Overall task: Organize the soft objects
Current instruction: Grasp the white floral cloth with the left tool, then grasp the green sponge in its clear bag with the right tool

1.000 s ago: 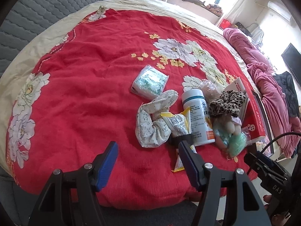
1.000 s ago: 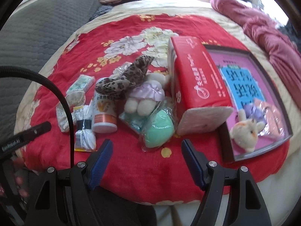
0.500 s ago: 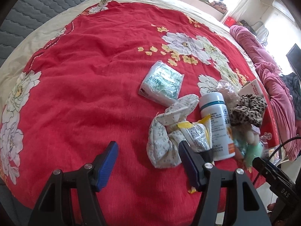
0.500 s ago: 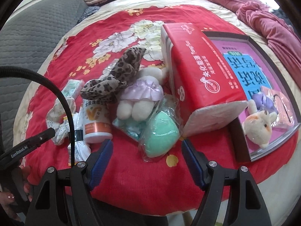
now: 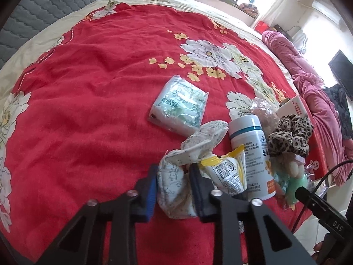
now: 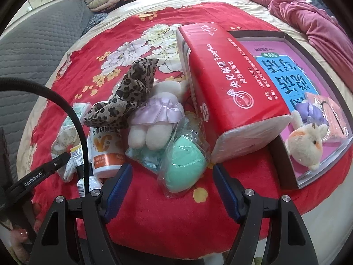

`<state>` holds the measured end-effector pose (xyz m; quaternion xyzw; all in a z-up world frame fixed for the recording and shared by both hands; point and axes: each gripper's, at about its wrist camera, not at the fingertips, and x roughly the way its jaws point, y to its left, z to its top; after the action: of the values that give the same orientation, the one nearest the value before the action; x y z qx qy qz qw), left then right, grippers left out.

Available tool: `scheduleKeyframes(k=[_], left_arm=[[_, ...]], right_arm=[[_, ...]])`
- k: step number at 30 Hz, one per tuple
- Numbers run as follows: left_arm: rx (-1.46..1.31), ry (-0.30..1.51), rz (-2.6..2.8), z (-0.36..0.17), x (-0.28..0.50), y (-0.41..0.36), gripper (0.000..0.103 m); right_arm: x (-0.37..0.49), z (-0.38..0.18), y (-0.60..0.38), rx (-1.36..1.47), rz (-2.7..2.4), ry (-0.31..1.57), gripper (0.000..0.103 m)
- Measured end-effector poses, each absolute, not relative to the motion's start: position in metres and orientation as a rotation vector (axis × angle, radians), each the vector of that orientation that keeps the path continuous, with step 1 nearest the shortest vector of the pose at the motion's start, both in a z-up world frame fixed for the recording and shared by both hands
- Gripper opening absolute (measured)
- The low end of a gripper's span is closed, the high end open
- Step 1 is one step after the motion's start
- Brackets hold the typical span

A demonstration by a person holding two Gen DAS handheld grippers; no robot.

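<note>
Several things crowd the bed's (image 5: pixel 88 101) near edge: the left gripper's (image 5: pixel 173 188) fingers are closing around the floral cloth pouch (image 5: pixel 176 176), touching the yellow snack packet (image 5: pixel 225 174), which may drag along. Smaller risk: the right gripper's (image 6: pixel 171 184) fingers, wide apart around nothing just short of the bagged green sponge (image 6: pixel 183 165), could slip on its plastic.

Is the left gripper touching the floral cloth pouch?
Touching. In the left wrist view the closing left gripper has the floral cloth pouch bunched between its fingers, and both blue pads meet the fabric.

Black angular gripper frames with silver screws carry blue-padded fingers (image 6: pixel 117 183).
</note>
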<state>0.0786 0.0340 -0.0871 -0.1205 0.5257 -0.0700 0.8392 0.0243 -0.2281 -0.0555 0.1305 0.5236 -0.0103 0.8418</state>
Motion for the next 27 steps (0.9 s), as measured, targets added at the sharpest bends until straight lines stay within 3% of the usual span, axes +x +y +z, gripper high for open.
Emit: scheduleKeyframes(k=[6,14,27], left_arm=[[-0.284,1.104,-0.168,-0.090,0.079,0.036,0.014],[-0.306,1.083,-0.185,-0.088,0.077,0.037,0.009],[-0.307,1.038,-0.189,-0.061,0.065,0.039,0.008]], right_arm=[[0.031,-0.063,-0.224,0.264,-0.036,1.119,0.074],[0.032,-0.068,-0.228,0.249,-0.056,1.118,0.046],[0.018,-0.037,-0.236,0.247,-0.006,1.062,0.044]])
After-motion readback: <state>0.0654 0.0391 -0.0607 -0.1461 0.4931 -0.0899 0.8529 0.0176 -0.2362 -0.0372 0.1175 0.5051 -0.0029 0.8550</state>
